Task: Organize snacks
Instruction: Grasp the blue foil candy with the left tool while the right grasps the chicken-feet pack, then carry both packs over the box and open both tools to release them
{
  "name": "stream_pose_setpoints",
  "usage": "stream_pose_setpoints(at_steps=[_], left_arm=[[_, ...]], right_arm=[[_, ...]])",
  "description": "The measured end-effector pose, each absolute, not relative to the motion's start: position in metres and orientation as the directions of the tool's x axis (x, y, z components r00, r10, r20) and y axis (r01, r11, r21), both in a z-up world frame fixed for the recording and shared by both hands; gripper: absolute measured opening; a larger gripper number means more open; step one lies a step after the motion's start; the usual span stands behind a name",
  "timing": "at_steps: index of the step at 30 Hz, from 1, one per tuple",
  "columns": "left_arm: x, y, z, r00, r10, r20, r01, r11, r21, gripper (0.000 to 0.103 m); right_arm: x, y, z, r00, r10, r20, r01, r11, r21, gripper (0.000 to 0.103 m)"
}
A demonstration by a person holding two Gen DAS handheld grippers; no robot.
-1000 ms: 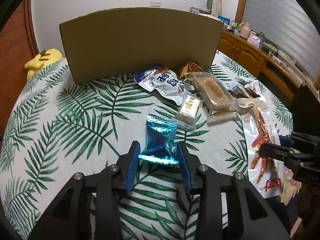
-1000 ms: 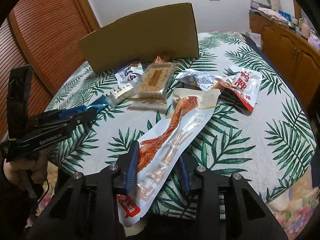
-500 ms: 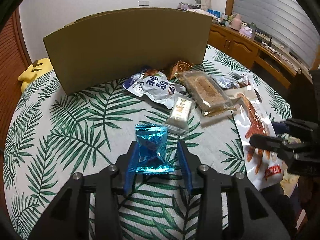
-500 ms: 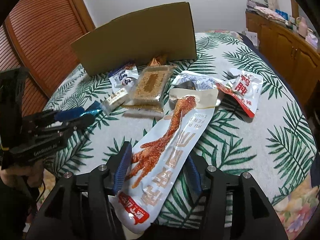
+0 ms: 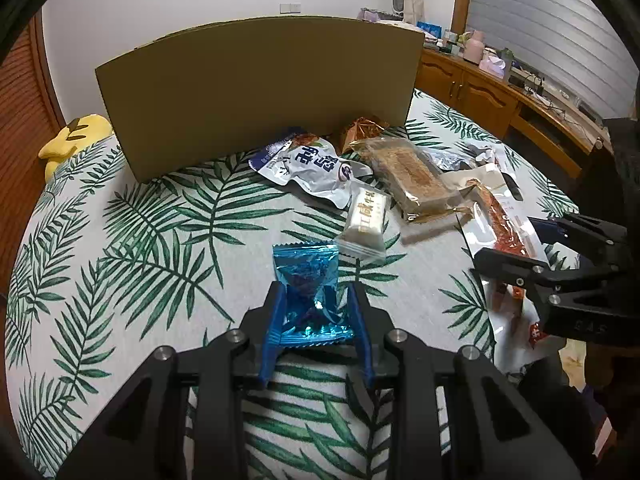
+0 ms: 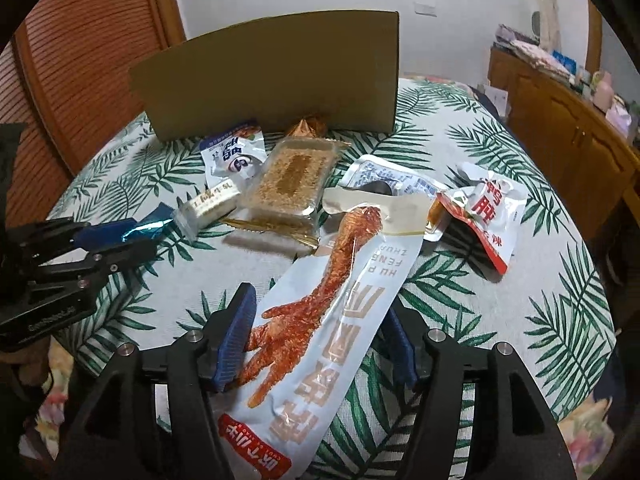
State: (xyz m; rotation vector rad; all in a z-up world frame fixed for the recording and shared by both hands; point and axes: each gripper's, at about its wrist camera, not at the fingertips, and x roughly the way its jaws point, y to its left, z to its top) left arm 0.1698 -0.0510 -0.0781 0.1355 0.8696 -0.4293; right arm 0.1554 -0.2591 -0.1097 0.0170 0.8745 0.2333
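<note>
My left gripper [image 5: 318, 312] is shut on a blue foil snack packet [image 5: 308, 280] and holds it just above the leaf-print tablecloth. It also shows at the left of the right wrist view [image 6: 120, 236]. My right gripper [image 6: 320, 320] is open, its fingers on either side of a long white chicken-foot snack pouch [image 6: 332, 320] that lies between them over the table's front edge. The pouch also shows in the left wrist view [image 5: 504, 220].
A brown cardboard sheet [image 5: 256, 92] stands at the back. In front of it lie a white-blue pouch [image 5: 312, 164], a small white bar [image 5: 366, 216], a clear tray of brown cake [image 5: 412, 176], a silver pouch [image 6: 384, 180] and a red-white pouch [image 6: 488, 208].
My right gripper has opened wide around the chicken-foot pouch. My left gripper has risen slightly with the blue packet still held.
</note>
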Motion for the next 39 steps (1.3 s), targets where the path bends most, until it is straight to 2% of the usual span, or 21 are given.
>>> stream_pose_setpoints(at_steps=[1,3,5,11,20,39], left_arm=[[0.169,-0.050,-0.078,0.568,-0.312,-0.762,0.417,0.907,-0.060,0.028],[0.167,-0.048,-0.076,0.575,-0.314,-0.756,0.414,0.908,-0.063,0.024],[0.166,-0.047,-0.075,0.575,-0.319,-0.754,0.414,0.908,-0.069,0.023],[0.163,-0.047,-0.076,0.577,-0.322,-0.751,0.415,0.907,-0.070,0.020],[0.156,-0.042,-0.070,0.596,-0.336,-0.729,0.405,0.910,-0.088,0.020],[0.155,-0.039,-0.021,0.685,-0.363,-0.631,0.408,0.910,-0.080,0.020]], right_arm=[[0.155,-0.259,-0.110,0.619,0.211,-0.757,-0.198,0.974,0.110,0.063],[0.154,-0.260,-0.110,0.623,0.201,-0.756,-0.200,0.975,0.095,0.055],[0.153,-0.264,-0.109,0.621,0.222,-0.752,-0.205,0.972,0.118,0.040],[0.149,-0.277,-0.103,0.618,0.283,-0.734,-0.191,0.959,0.209,0.020],[0.136,-0.278,-0.084,0.662,0.292,-0.690,-0.202,0.956,0.211,0.011],[0.145,-0.285,-0.029,0.754,0.273,-0.597,-0.243,0.961,0.132,0.010]])
